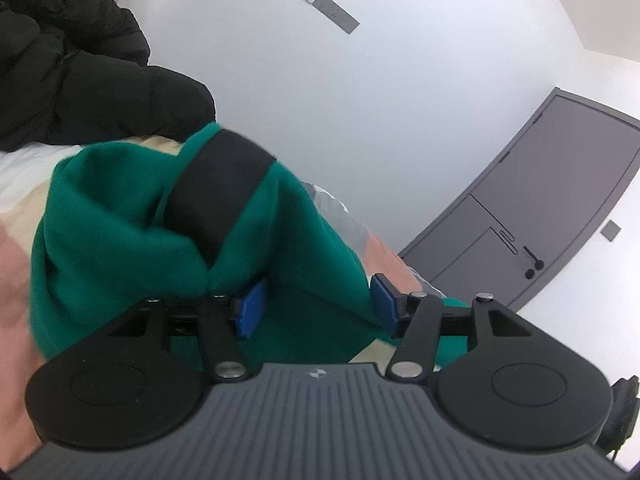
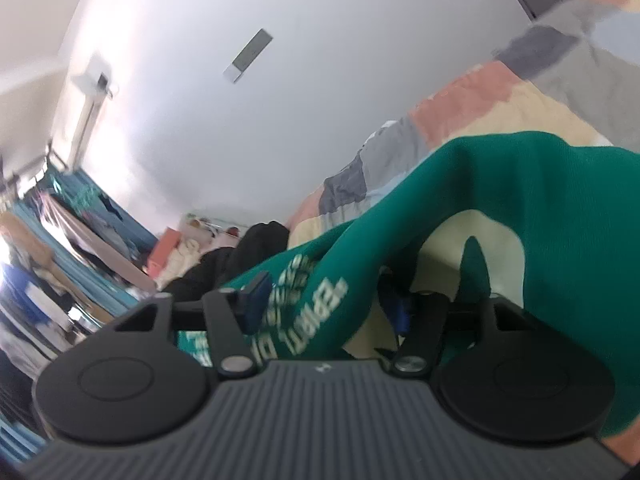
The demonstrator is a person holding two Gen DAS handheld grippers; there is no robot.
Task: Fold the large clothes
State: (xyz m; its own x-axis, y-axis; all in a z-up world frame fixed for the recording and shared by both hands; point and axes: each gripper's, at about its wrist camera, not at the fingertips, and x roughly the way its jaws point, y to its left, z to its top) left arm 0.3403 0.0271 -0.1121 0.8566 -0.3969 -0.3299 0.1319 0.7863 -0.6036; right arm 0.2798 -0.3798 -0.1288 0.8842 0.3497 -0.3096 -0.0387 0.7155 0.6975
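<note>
A large green garment point(image 1: 120, 232) with a black band point(image 1: 224, 188) lies bunched right in front of my left gripper point(image 1: 318, 306). The blue pads point(image 1: 252, 308) stand wide apart, with green cloth filling the gap and no visible squeeze. In the right wrist view the same green garment point(image 2: 560, 220) shows white lettering. One strip of it runs between the jaws of my right gripper point(image 2: 328, 308). Those jaws are open too, and cream bedding shows beside the strip. The right-hand pad there is partly hidden by cloth.
The garment rests on a bed with a patchwork cover point(image 2: 460, 96) in pink, cream and grey. A black puffy jacket point(image 1: 60, 60) lies on the bed behind it. A grey door point(image 1: 540, 200) and a white wall stand beyond. Hanging clothes and clutter point(image 2: 60, 240) fill the far left.
</note>
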